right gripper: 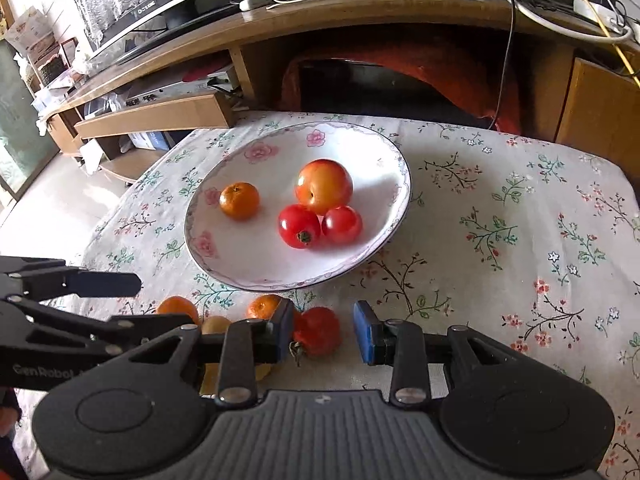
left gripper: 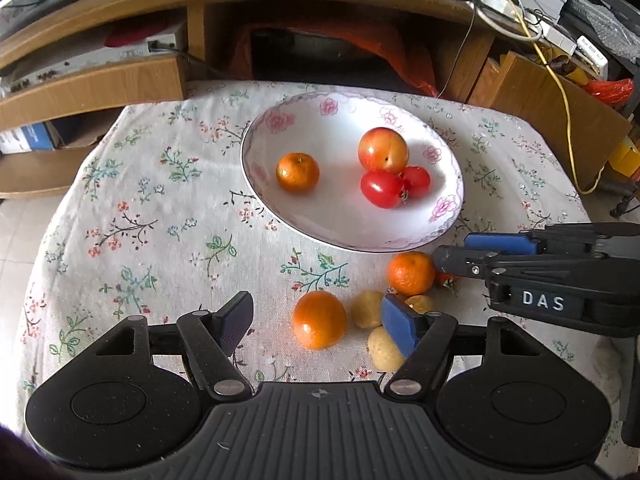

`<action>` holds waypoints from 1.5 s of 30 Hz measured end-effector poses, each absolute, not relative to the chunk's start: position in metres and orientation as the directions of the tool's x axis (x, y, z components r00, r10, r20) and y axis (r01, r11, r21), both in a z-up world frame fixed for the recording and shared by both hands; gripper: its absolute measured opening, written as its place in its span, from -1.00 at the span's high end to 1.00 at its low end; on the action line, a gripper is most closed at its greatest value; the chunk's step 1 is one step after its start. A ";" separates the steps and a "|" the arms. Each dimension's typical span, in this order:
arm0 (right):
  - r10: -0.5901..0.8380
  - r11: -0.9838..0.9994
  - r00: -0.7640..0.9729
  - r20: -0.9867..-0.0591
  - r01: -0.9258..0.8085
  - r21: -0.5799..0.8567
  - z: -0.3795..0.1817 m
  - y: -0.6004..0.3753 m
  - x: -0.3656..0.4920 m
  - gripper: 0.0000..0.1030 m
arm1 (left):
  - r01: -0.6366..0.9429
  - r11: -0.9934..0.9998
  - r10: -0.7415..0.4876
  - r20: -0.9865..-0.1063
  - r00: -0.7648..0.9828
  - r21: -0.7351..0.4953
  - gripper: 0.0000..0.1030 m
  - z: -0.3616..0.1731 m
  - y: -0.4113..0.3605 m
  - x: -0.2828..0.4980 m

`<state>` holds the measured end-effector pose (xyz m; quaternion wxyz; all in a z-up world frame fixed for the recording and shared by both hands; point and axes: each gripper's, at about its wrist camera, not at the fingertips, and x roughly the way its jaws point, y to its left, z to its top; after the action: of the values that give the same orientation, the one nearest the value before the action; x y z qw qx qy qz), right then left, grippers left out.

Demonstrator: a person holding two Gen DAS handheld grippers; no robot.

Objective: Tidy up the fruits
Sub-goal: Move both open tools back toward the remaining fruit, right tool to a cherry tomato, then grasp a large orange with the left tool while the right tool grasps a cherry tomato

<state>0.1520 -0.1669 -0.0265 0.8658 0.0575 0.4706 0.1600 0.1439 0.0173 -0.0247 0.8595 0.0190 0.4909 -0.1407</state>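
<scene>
Left claw [left gripper: 319,326] spread wide, an orange [left gripper: 316,314] on the cloth between its fingers, unpinched. Right claw [right gripper: 325,332] narrowly apart, a tomato [right gripper: 318,330] between, not clamped. Plate [right gripper: 248,248] of fruit just ahead.

Each camera sits on its own gripper, looking forward and steeply down along the fingers at a table with a flowered cloth [left gripper: 160,200], close up. The left view looks from the plate's [left gripper: 448,152] left side, the right view from its right. Both share the plate [right gripper: 396,160], its fruit, and the wooden shelving [right gripper: 360,12] behind.
</scene>
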 end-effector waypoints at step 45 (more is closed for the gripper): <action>0.331 0.942 0.515 -0.791 -0.230 0.245 -0.017 -0.172 0.152 0.36 | 0.252 0.962 -0.204 -0.884 0.422 -0.101 0.23 -0.035 0.020 0.137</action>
<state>0.1516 -0.1717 -0.0173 0.8686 0.0543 0.4652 0.1616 0.1374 0.0196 -0.0349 0.8427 0.0234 0.5205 -0.1353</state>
